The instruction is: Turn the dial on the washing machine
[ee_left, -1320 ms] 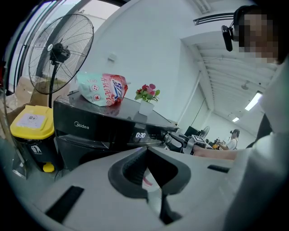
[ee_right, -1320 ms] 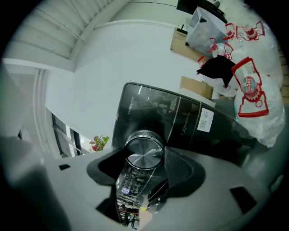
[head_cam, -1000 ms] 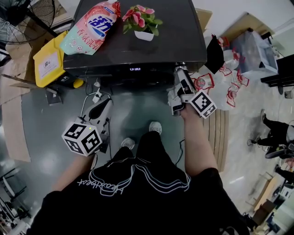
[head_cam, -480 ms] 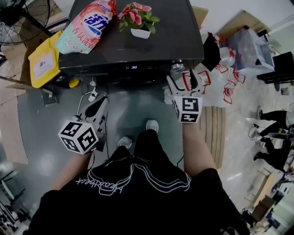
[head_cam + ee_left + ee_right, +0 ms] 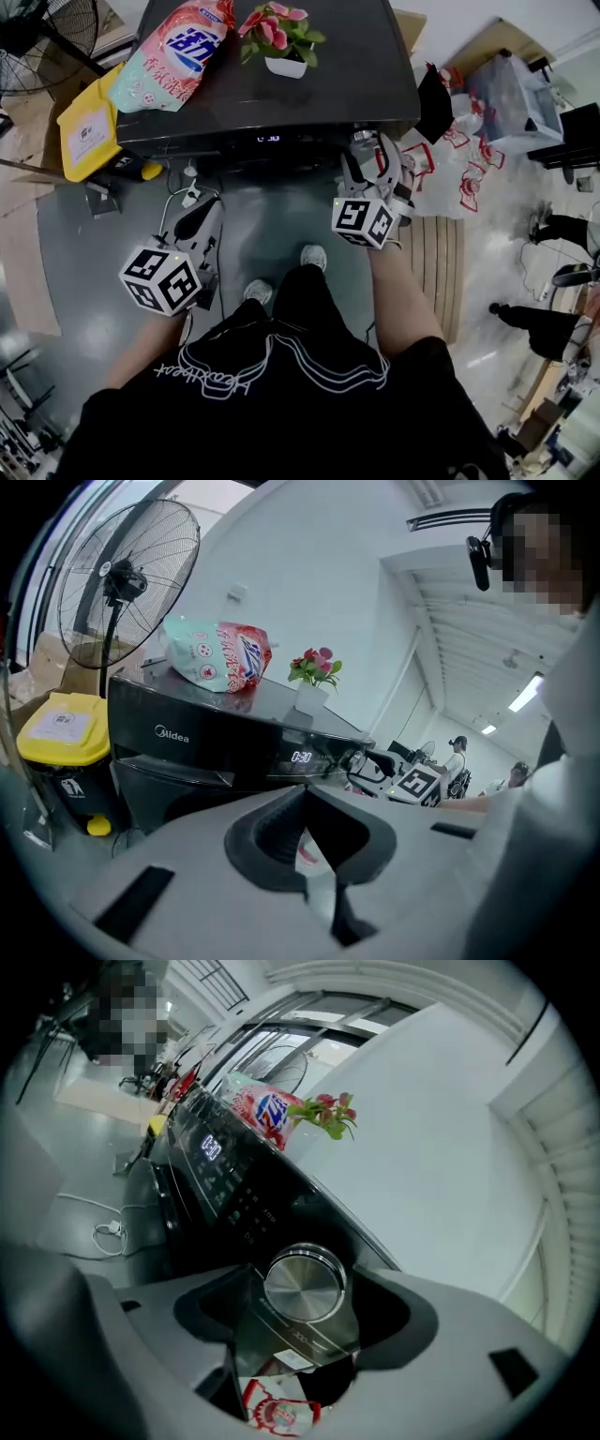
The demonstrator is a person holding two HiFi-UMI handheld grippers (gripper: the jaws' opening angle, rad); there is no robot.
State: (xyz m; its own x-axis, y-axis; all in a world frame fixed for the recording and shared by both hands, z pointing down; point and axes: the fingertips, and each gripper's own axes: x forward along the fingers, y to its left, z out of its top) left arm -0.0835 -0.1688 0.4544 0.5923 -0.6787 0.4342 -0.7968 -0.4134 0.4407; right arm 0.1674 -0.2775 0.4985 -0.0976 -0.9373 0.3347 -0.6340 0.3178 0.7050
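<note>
The black washing machine [image 5: 309,94] stands in front of me, its display [image 5: 269,139] lit. Its round silver dial [image 5: 305,1286] is at the right end of the control panel [image 5: 225,1185], small in the head view as the dial [image 5: 364,137]. My right gripper [image 5: 366,155] is at the dial, rolled to one side. In the right gripper view the right gripper [image 5: 305,1299] has the dial between its closing jaws, pads against its rim. My left gripper [image 5: 204,220] hangs low over the floor, away from the machine. In its own view the left gripper [image 5: 302,803] is shut and holds nothing.
A detergent bag [image 5: 173,52] and a potted flower [image 5: 281,42] lie on the machine's top. A yellow bin [image 5: 89,127] and a fan [image 5: 37,37] stand to the left. A cable [image 5: 187,199] lies on the floor. Printed bags [image 5: 459,173] and a pallet [image 5: 445,272] are at the right.
My right gripper left the dial, stood upright, then came back onto it rolled to the left. The left gripper has hardly moved.
</note>
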